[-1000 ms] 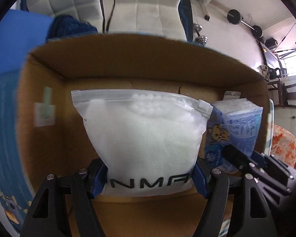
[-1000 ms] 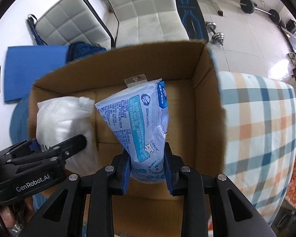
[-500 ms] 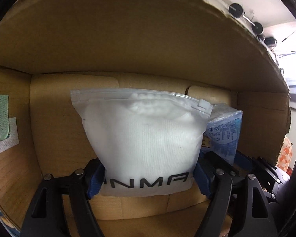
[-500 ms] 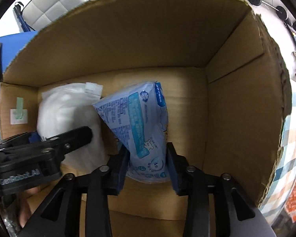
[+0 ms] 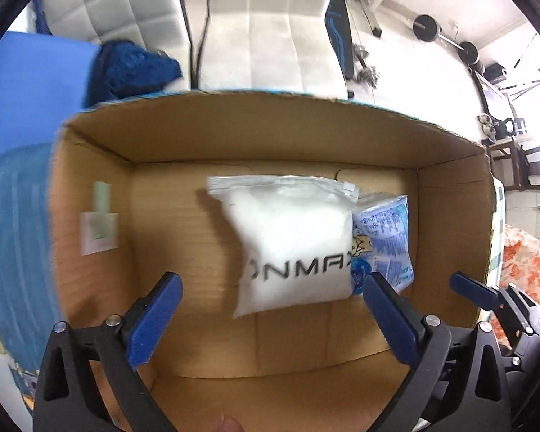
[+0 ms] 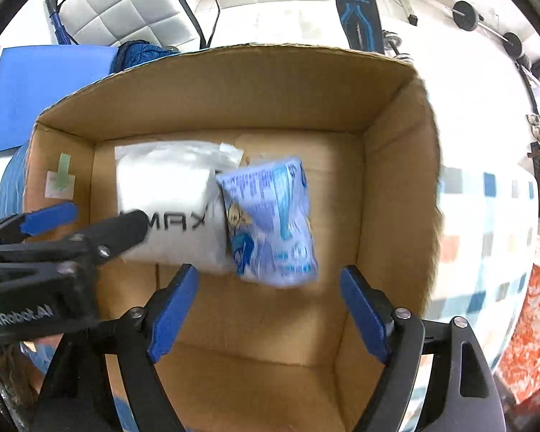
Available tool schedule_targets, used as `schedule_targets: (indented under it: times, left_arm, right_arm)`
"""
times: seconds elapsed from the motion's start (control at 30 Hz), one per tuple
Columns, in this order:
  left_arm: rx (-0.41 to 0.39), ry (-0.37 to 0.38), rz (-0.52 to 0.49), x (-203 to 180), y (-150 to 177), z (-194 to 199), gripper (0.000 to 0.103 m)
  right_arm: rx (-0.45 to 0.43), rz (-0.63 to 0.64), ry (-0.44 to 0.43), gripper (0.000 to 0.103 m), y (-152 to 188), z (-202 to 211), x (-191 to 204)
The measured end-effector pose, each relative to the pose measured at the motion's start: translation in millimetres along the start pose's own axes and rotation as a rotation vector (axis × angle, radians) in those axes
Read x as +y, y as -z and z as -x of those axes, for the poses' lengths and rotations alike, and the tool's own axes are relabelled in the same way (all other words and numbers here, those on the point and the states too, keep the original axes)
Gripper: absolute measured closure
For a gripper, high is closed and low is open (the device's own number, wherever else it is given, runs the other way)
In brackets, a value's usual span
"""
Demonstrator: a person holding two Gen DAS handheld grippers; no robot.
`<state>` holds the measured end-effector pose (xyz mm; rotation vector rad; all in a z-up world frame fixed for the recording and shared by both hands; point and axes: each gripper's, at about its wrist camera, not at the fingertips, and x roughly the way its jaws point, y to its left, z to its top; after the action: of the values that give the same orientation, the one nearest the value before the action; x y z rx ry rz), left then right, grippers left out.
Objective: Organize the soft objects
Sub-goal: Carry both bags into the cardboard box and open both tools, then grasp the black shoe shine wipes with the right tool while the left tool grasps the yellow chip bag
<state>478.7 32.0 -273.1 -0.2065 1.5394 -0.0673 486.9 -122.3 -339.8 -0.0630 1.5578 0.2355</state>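
Far left: a blue mat [image 5: 28,82] is seen beside a dark blue knitted cloth [image 5: 136,68], with a blue-patterned cover [image 5: 14,237] below them along the box's left wall.

Behind the box, white quilted chairs [image 5: 270,32] are noted.

Centre: an open cardboard box [image 5: 270,133] fills both views. A green tape strip on a white patch [image 5: 100,217] is stuck to its left inner wall.

The left tongs [image 5: 270,309] are recorded as spread wide and empty, held above the box floor, short of the white zip bag [image 5: 291,237].

The white zip bag, printed with black letters, lies on the box floor with its zip edge toward the far wall. The blue printed pack [image 6: 270,219] lies touching its right side; in the right wrist view its edge overlaps the bag. Both views are motion-blurred here.

The right tongs [image 6: 270,306] are likewise spread wide and hold nothing, just short of the blue printed pack.

Right: a checked cloth [image 6: 486,237] covers the surface beside the box, and an orange floral fabric [image 6: 536,324] lies at the lower right edge.

Far right: barbells and weight plates [image 5: 446,36] rest on a pale tiled floor [image 5: 396,82].
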Motion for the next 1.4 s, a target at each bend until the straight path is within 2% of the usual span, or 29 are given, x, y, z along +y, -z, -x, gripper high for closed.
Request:
schedule_targets:
  times: [0.03,0.07,0.1,0.27,0.37,0.5,0.73,0.97,1.2,1.33,1.4]
  left_arm:
    - [-0.021,-0.01,-0.002,0.7,4.8,7.2,0.0]
    - [-0.049,-0.017,-0.003,3.2,11.3,14.1,0.0]
    - [-0.068,-0.024,-0.003,11.3,15.1,14.0,0.0]
    - [-0.135,-0.076,-0.029,21.0,45.4,13.8,0.0]
    - [-0.163,-0.092,-0.037,22.8,66.6,27.8,0.0]
    - [-0.218,-0.116,-0.035,26.3,79.6,34.4,0.0]
    - [-0.321,-0.149,-0.05,15.4,122.0,74.1,0.0]
    - [-0.397,-0.155,-0.065,4.3,168.2,114.6,0.0]
    - [-0.419,-0.176,-0.06,-2.5,196.5,132.0,0.0]
    - [-0.376,-0.227,-0.065,1.3,218.9,115.0,0.0]
    - [-0.332,-0.244,-0.051,8.6,235.2,96.0,0.0]
  right_arm:
    - [-0.006,-0.003,-0.004,0.016,4.5,3.5,0.8]
    - [-0.008,-0.011,-0.003,0.005,-4.1,13.3,11.0]
    - [-0.016,-0.02,0.005,0.0,1.9,16.7,12.4]
    - [-0.065,-0.011,0.013,0.0,33.2,37.2,25.1]
    - [-0.098,-0.018,0.022,0.0,54.9,50.8,28.9]
    - [-0.151,-0.04,0.043,0.0,78.4,69.0,29.3]
    - [-0.251,-0.035,0.082,0.0,122.6,113.2,37.2]
    - [-0.323,-0.02,0.055,0.0,167.3,149.7,44.6]
    - [-0.358,0.017,-0.004,0.0,198.8,171.7,35.2]
    - [-0.284,0.123,-0.021,0.0,210.7,147.8,28.3]
    - [-0.221,0.197,0.014,0.0,215.2,122.2,26.4]
